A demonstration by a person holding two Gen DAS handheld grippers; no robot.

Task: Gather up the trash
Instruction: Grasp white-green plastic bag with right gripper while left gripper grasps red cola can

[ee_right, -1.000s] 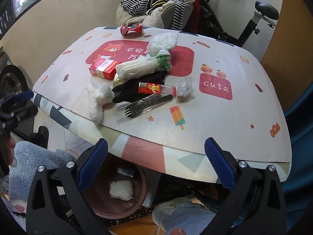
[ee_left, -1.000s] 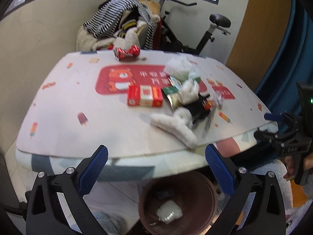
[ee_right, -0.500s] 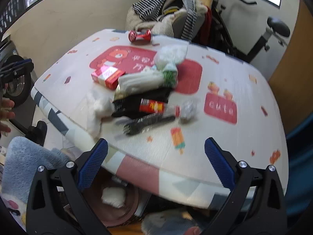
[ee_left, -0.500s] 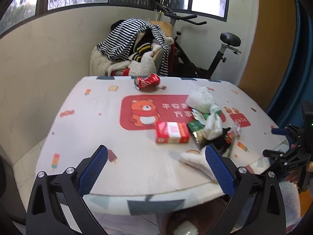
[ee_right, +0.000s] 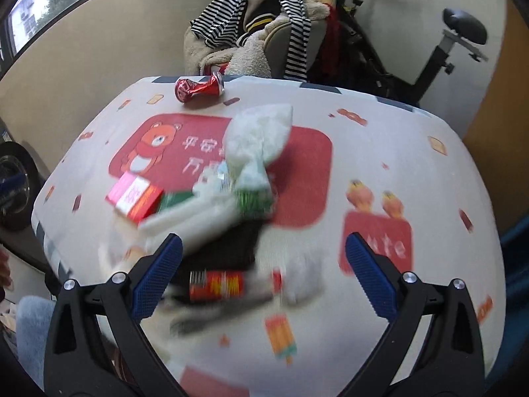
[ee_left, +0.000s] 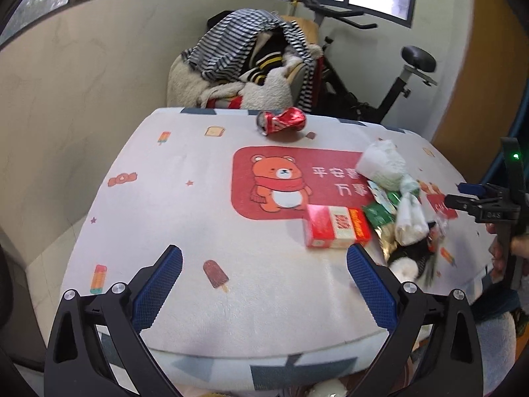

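Trash lies on a printed table (ee_left: 185, 225): a crushed red can (ee_left: 281, 121) (ee_right: 199, 88) at the far edge, a red box (ee_left: 335, 227) (ee_right: 135, 197), a white plastic bag (ee_left: 383, 164) (ee_right: 258, 135), green wrappers (ee_left: 380, 213), and a black item with a red label (ee_right: 216, 285). My left gripper (ee_left: 264, 279) hangs open over the near left of the table, short of the box. My right gripper (ee_right: 263, 273) is open above the black item and wrappers, and it also shows at the right edge (ee_left: 479, 203) of the left wrist view.
A chair heaped with striped and fleece clothes (ee_left: 251, 53) stands behind the table. An exercise bike (ee_left: 406, 72) is at the back right. Beige walls close the left and back. The right wrist view is blurred by motion.
Both grippers have risen and moved forward over the table. The brown bin below the near edge has dropped out of both views. The trash pile lies where it was.
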